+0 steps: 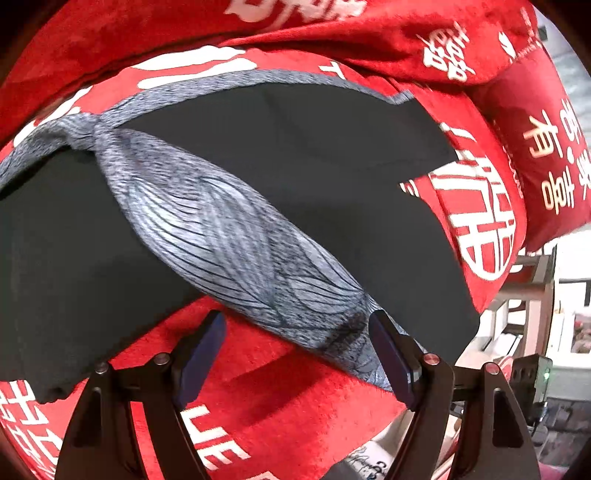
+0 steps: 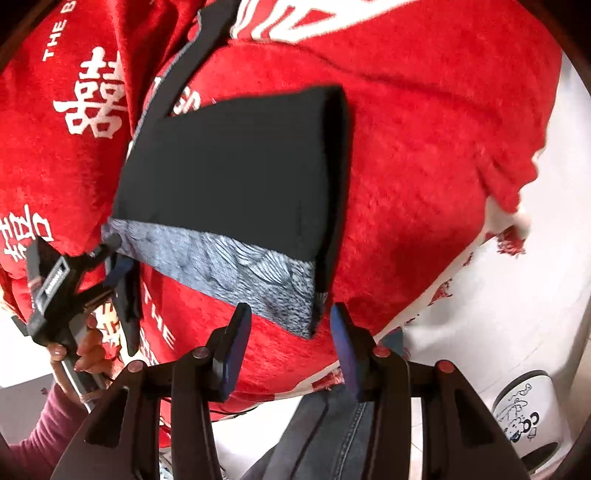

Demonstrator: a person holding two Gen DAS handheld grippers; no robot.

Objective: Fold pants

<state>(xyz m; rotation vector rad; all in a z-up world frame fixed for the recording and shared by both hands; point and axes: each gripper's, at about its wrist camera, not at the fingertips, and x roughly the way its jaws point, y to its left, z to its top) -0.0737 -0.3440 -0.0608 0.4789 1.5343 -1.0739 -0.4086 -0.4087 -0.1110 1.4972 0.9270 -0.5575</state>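
Note:
Black pants (image 1: 295,177) with a grey patterned waistband (image 1: 236,236) lie folded on a red blanket (image 1: 266,384). In the right wrist view the pants (image 2: 236,173) show as a black folded block with the grey band (image 2: 236,273) along its near edge. My left gripper (image 1: 297,354) is open, its fingers either side of the band's near end. It also shows in the right wrist view (image 2: 120,266) at the band's left corner. My right gripper (image 2: 288,339) is open and empty, just short of the band's right corner.
The red blanket with white lettering covers the surface, bunched up at the back (image 1: 332,33). A red cushion (image 1: 546,155) sits at the right. A white surface (image 2: 517,295) and a white device (image 2: 528,421) lie beyond the blanket's right edge.

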